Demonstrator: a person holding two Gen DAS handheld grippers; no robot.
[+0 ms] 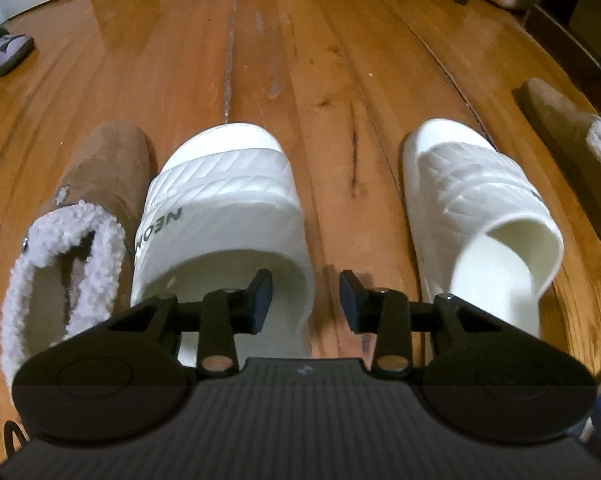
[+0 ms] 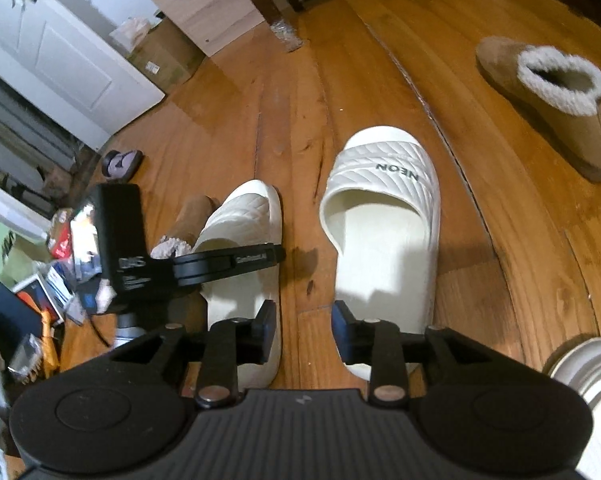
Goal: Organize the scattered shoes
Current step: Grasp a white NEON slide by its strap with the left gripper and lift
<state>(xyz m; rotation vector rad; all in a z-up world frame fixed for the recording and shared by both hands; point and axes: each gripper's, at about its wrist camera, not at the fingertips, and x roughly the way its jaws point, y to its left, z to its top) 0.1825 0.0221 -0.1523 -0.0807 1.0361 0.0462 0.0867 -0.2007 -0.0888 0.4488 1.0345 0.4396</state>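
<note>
Two white "NEON" slides lie side by side on the wooden floor, toes pointing away. In the left wrist view my left gripper (image 1: 305, 302) is open over the right heel edge of the left slide (image 1: 220, 208). One finger hangs above its insole, the other above bare floor, and neither pad presses on it. The right slide (image 1: 480, 216) lies apart. In the right wrist view my right gripper (image 2: 304, 328) is open and empty, over the floor gap between the left slide (image 2: 240, 264) and the right slide (image 2: 380, 240). The left gripper's black arm (image 2: 220, 264) reaches across the left slide.
A brown fleece-lined slipper (image 1: 88, 208) touches the left slide; its mate (image 2: 560, 104) sits farther right. A purple sandal (image 2: 120, 164) lies near the white door (image 2: 60, 52). Boxes and loose clutter (image 2: 52, 280) crowd the left wall. Furniture legs (image 2: 276, 0) stand at the back.
</note>
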